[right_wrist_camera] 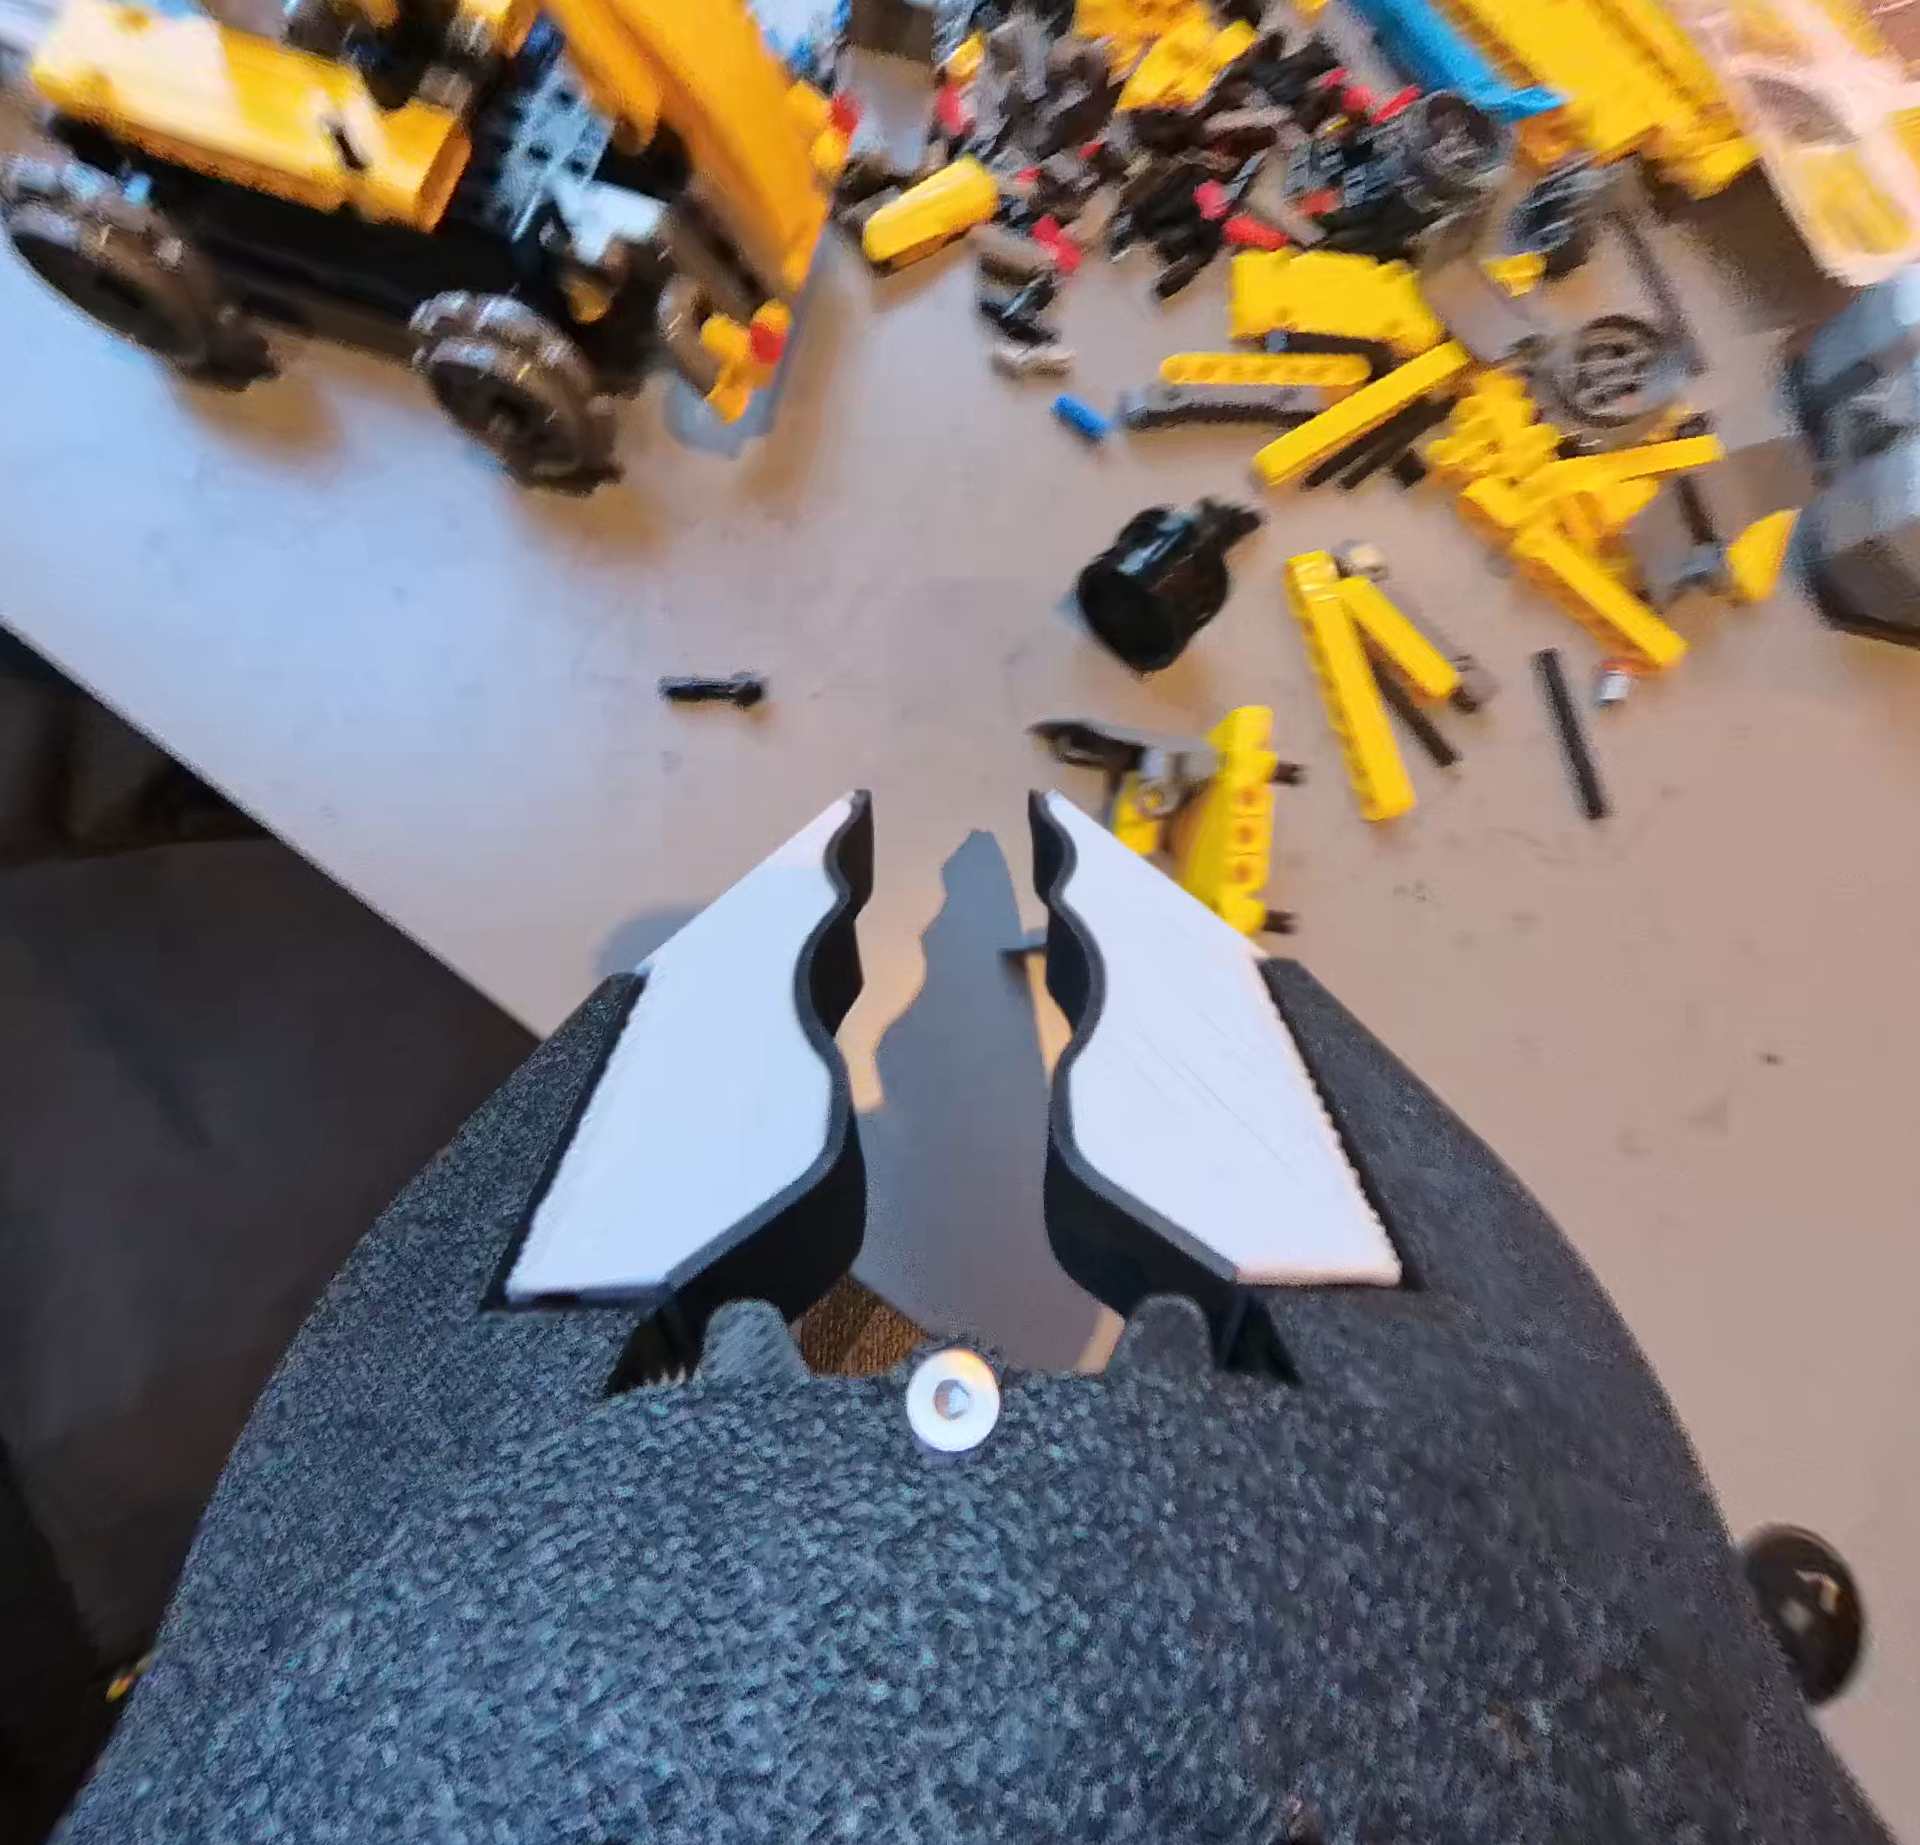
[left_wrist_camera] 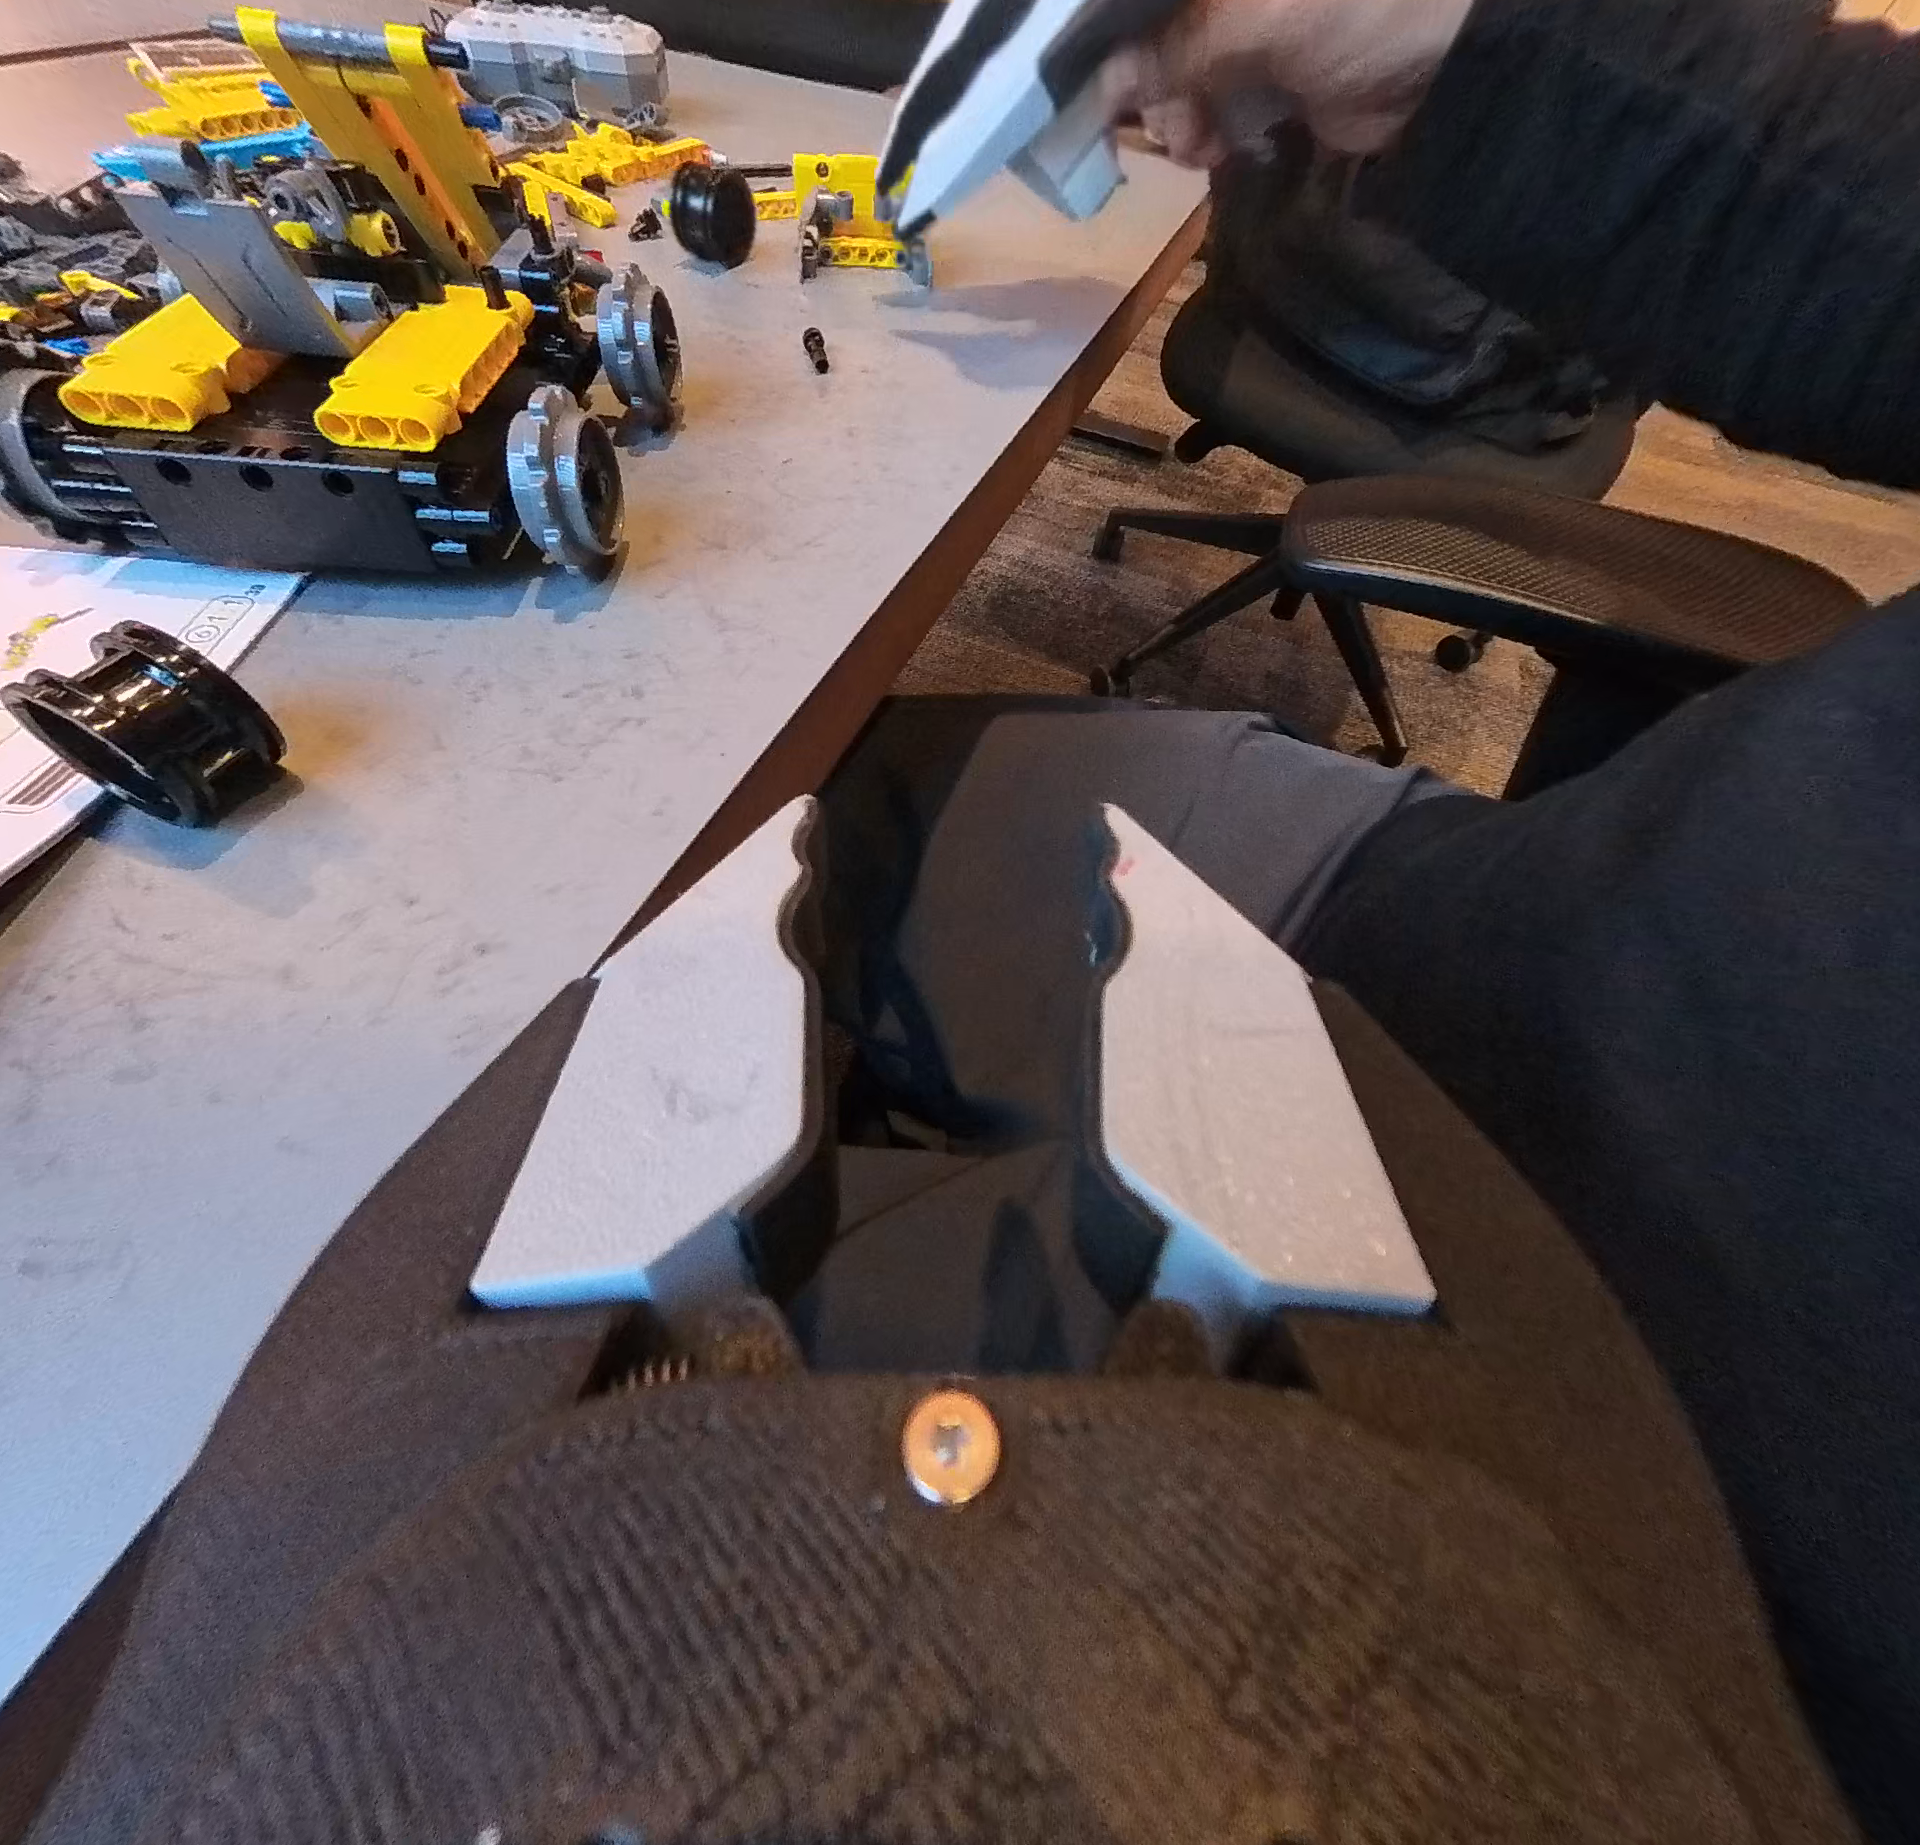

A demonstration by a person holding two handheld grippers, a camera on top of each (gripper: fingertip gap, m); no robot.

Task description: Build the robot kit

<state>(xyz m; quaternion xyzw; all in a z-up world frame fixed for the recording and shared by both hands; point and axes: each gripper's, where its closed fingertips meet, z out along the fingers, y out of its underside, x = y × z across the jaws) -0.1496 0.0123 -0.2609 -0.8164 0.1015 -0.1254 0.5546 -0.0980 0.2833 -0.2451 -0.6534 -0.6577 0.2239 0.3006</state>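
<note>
Two grippers, both with jaws apart and empty. Left gripper (left_wrist_camera: 956,829) hangs off the table (left_wrist_camera: 436,964) edge, over the person's lap. Right gripper (right_wrist_camera: 951,808) hovers low over the tabletop, tips just beside a small yellow-and-grey brick assembly (right_wrist_camera: 1216,819). Black wheel hub (right_wrist_camera: 1153,590) and black pin (right_wrist_camera: 715,691) lie near; yellow toy vehicle (right_wrist_camera: 343,174) sits well apart.

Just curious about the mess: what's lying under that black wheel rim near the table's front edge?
The black wheel rim rests partly on a white printed booklet, partly on the grey table. Whatever is printed beneath it is covered.
</note>
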